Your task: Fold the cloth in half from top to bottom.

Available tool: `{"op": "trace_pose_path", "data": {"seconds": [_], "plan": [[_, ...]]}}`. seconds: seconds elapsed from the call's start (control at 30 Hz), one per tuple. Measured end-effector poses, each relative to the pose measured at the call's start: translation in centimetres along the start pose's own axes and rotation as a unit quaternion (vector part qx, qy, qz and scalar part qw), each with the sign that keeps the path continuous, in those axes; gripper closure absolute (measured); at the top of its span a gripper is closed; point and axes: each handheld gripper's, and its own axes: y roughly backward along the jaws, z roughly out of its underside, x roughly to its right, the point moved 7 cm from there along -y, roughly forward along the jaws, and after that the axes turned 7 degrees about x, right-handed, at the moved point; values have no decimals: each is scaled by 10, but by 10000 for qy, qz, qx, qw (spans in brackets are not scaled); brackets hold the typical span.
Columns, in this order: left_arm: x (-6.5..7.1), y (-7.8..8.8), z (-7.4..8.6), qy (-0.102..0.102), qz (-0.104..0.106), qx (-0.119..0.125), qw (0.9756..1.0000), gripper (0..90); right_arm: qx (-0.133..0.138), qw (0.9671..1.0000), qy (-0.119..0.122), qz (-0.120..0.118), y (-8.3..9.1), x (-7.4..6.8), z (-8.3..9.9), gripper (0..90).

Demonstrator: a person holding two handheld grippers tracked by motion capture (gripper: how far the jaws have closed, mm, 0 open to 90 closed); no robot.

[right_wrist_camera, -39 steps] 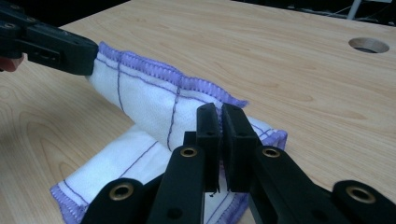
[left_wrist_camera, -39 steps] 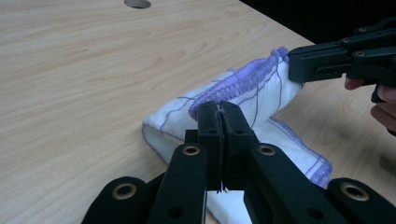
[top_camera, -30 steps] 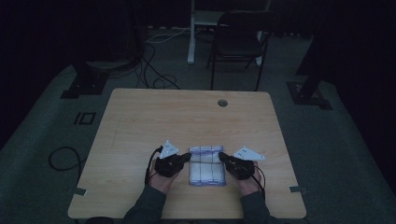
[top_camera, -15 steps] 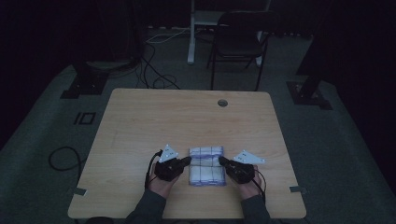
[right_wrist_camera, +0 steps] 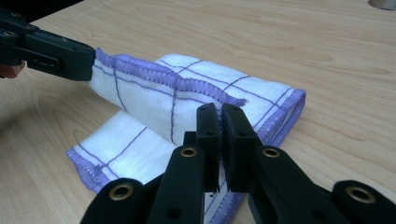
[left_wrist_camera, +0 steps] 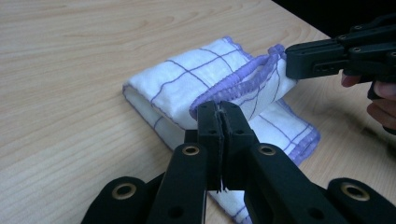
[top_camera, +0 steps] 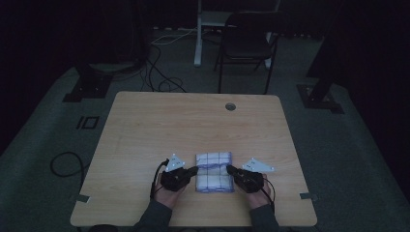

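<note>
A white towel (top_camera: 213, 163) with purple grid lines and a purple hem lies folded near the front of the wooden table (top_camera: 193, 125). My left gripper (top_camera: 195, 170) is shut on the hem at the towel's left side, and my right gripper (top_camera: 229, 169) is shut on it at the right side. In the left gripper view the jaws (left_wrist_camera: 219, 114) pinch the purple hem of the towel (left_wrist_camera: 187, 84), with the upper layer raised off the lower one. In the right gripper view the jaws (right_wrist_camera: 219, 116) close at the hem's end on the towel (right_wrist_camera: 154, 98). The opposite gripper (right_wrist_camera: 56, 53) holds the far corner.
The table has a round cable hole (top_camera: 230, 106) at its far side. A dark chair (top_camera: 246, 43) stands beyond the table, and cables (top_camera: 162, 67) lie on the floor. Black stand bases (top_camera: 84, 87) sit to the left and right.
</note>
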Motion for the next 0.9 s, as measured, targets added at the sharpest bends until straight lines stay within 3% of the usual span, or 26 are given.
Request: {"op": "trace_pose_path", "data": {"seconds": [0.67,0.9], "plan": [[7,-8,21,-9,99,-299,9995,879,-155,9997,-156,44,6,0,11,863],[5,-2,27,89,132,-287,9995,787,-133,9995,-286,95,11,4,12,784]]}}
